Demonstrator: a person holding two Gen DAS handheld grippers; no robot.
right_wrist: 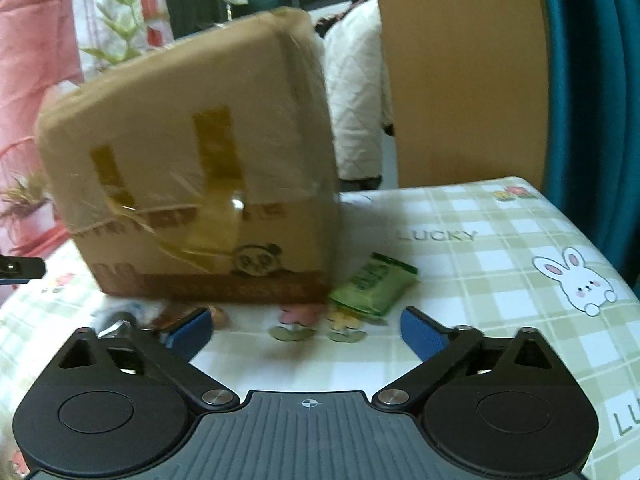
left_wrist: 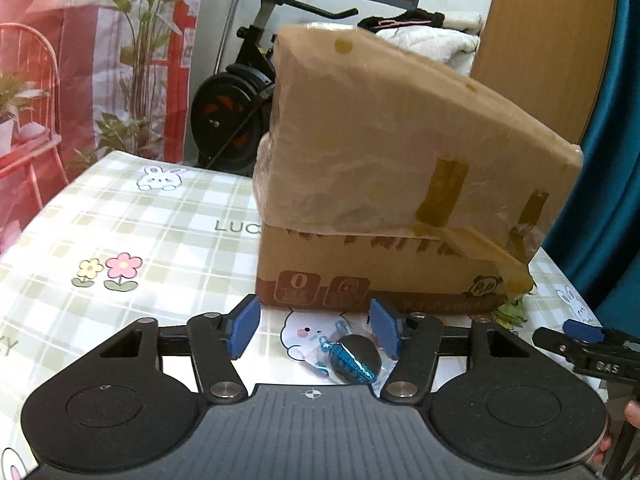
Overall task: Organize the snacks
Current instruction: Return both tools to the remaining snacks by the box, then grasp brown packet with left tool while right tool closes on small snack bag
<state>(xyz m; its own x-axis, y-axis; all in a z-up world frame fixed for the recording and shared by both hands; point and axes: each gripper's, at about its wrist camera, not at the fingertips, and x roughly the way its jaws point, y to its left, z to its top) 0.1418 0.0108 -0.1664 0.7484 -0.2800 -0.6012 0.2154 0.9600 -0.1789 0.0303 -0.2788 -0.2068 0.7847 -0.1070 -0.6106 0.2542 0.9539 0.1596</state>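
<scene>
Left gripper (left_wrist: 314, 330) partly open, empty; a wrapped cookie (left_wrist: 352, 362) lies between its pads, by the right one. Right gripper (right_wrist: 306, 334) wide, empty; green packet (right_wrist: 374, 286) just ahead, beside the box (right_wrist: 192, 184)

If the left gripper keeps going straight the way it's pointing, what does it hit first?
Probably the blue-wrapped snack, lying on the tablecloth between the open left gripper's fingers. Beyond it stands the cardboard box. Depth is hard to judge.

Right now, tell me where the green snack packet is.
In the right wrist view, the green snack packet lies on the checked tablecloth, against the cardboard box's lower right corner, ahead of the open right gripper.
</scene>
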